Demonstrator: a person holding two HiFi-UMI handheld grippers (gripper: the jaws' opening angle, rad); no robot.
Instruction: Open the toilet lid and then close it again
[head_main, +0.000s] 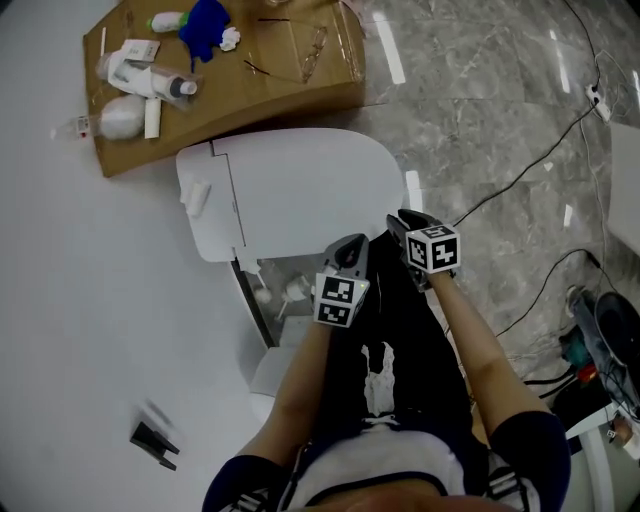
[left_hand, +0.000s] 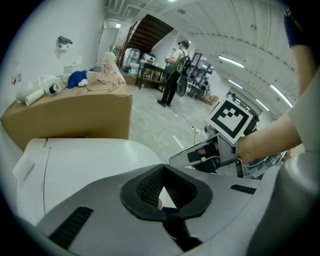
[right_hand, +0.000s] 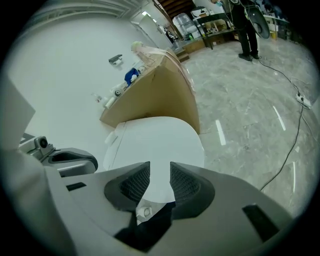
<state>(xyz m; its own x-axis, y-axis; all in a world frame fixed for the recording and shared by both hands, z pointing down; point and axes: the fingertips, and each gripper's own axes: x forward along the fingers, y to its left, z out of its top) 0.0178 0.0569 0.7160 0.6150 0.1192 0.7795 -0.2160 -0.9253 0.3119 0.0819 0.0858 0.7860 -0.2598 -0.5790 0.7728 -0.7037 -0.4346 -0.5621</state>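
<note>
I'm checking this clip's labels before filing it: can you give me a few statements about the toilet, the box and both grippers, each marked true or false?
1. The white toilet lid lies down, closed. True.
2. The right gripper has its jaws pressed together. False: they stand apart, with the lid's front edge seen between them.
3. The left gripper is shut and holds nothing. True.
4. The brown cardboard box beside the toilet has a bare top. False: a blue crumpled item and a white tube lie on it, among other small things.
</note>
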